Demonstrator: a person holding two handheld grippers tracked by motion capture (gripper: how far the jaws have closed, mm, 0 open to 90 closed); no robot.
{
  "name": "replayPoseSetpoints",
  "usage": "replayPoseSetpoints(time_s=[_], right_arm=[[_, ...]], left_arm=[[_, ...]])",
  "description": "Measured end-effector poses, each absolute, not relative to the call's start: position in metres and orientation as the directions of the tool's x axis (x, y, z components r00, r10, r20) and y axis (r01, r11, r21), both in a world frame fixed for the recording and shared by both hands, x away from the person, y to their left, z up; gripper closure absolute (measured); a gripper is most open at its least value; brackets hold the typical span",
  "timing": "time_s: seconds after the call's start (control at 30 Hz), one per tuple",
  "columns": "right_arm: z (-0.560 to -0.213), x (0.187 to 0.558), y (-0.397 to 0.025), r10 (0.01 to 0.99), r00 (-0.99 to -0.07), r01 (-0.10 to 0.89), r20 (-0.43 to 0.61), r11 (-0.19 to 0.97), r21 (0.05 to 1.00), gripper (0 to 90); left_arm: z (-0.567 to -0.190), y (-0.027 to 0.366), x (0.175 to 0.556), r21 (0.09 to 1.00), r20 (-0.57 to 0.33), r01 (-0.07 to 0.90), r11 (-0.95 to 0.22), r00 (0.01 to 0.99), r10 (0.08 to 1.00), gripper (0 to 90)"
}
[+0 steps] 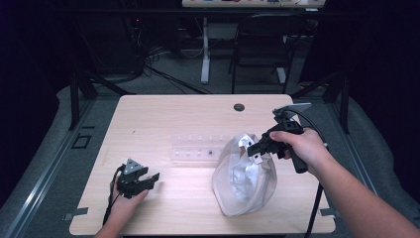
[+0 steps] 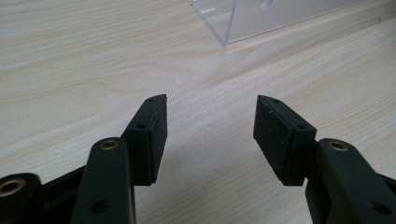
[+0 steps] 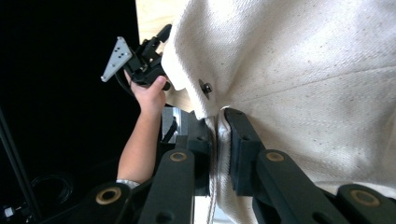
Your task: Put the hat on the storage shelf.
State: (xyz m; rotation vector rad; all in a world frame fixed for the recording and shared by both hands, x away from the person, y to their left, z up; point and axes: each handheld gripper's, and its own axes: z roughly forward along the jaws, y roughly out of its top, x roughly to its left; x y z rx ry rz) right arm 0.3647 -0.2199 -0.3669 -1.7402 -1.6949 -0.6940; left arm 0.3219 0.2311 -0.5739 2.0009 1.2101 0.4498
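Observation:
A white cloth bag (image 1: 244,176) stands on the table's right half, its top edge pinched and held up by my right gripper (image 1: 255,148). In the right gripper view the black jaws are shut on a fold of the bag's cream fabric (image 3: 299,70) at my right gripper (image 3: 218,144); a small dark snap (image 3: 205,87) sits on the cloth just above. My left gripper (image 1: 148,179) rests low over the table's front left, a hand around it. Its jaws stand open over bare wood in the left gripper view, my left gripper (image 2: 210,121) holding nothing.
A clear plastic tray (image 1: 195,148) lies at the table's middle, left of the bag; its corner (image 2: 233,21) shows ahead of the left jaws. A cable hole (image 1: 239,107) is near the far edge. Beyond the table (image 1: 148,114) are a chair (image 1: 262,44) and desk legs.

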Motion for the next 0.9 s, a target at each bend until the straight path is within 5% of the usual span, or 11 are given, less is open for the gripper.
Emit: replayPoseSetpoints(time_s=[0.9], right_arm=[[-0.309,0.396,-0.186,0.594,-0.046,0.997,0.803,-0.018,0.070,81.6]], left_arm=[[-0.572,0.226,0.320,0.753,-0.075,0.591,-0.288,0.513,0.855,45.0]])
